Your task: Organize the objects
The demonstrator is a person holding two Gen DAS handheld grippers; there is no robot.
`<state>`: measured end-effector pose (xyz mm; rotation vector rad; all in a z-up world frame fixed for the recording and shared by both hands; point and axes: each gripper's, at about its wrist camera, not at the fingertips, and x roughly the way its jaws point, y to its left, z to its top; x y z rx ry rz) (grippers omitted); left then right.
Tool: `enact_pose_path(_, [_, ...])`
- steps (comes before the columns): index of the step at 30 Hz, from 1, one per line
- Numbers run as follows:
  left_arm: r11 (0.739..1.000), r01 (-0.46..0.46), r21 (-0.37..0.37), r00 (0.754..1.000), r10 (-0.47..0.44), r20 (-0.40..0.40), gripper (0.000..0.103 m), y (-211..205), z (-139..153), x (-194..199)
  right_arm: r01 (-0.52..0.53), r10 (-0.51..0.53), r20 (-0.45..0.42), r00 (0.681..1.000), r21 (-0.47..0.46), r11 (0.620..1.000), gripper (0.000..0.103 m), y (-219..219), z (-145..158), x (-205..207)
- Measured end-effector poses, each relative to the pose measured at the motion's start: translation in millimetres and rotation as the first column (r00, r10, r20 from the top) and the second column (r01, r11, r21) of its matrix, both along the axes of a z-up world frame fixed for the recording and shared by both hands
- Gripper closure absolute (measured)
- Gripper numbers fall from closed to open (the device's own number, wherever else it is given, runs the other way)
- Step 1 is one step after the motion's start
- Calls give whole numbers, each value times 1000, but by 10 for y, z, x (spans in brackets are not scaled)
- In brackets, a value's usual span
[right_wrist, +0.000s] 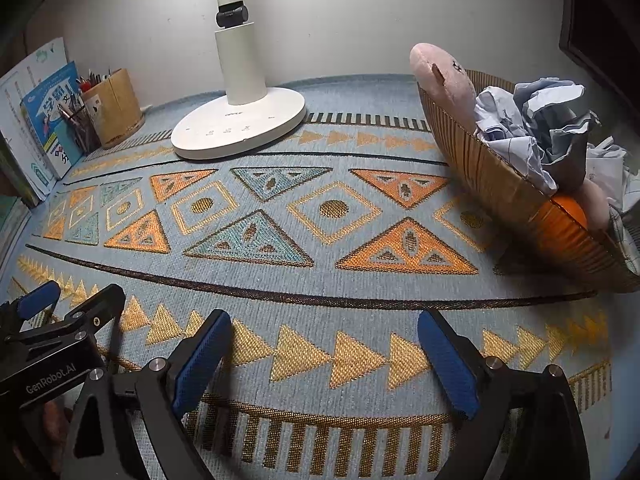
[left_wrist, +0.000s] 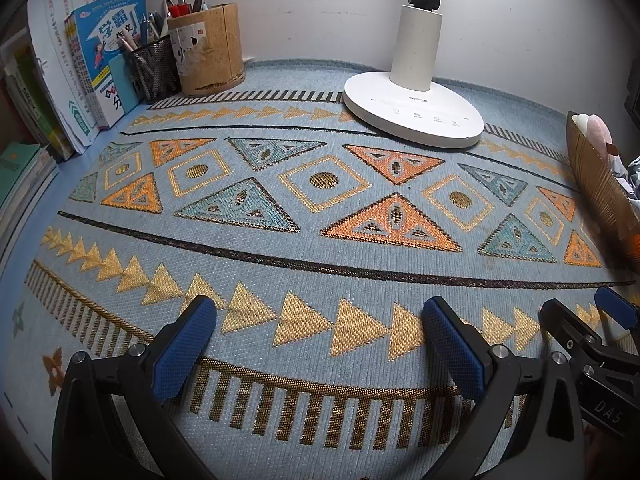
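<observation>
My left gripper [left_wrist: 320, 320] is open and empty, low over the patterned blue mat [left_wrist: 320, 208]. My right gripper [right_wrist: 324, 332] is open and empty too, beside it; it shows at the right edge of the left wrist view [left_wrist: 580, 320]. A brown corrugated basket [right_wrist: 500, 184] stands at the right, holding a pink plush toy [right_wrist: 444, 76], crumpled paper [right_wrist: 536, 128] and an orange thing [right_wrist: 568, 208]. The basket also shows in the left wrist view [left_wrist: 596, 184].
A white desk lamp base [left_wrist: 412, 108] stands at the back middle. A cork pen holder [left_wrist: 208, 48] and a black mesh pen cup [left_wrist: 156, 68] stand at the back left. Books [left_wrist: 104, 56] lean against the left wall.
</observation>
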<state>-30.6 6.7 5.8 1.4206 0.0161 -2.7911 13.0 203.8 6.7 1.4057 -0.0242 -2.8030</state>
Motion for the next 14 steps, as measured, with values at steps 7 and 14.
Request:
enact_pose_path(7, [1000, -1, 1, 1000, 1, 0, 0, 11, -9, -8, -3, 3, 3, 1000, 1, 1000, 7, 8, -2, -11])
enact_pose_path(14, [1000, 3, -1, 1000, -3, 0, 0, 8, -9, -22, -3, 3, 4, 1000, 2, 1000, 6, 1, 0, -8])
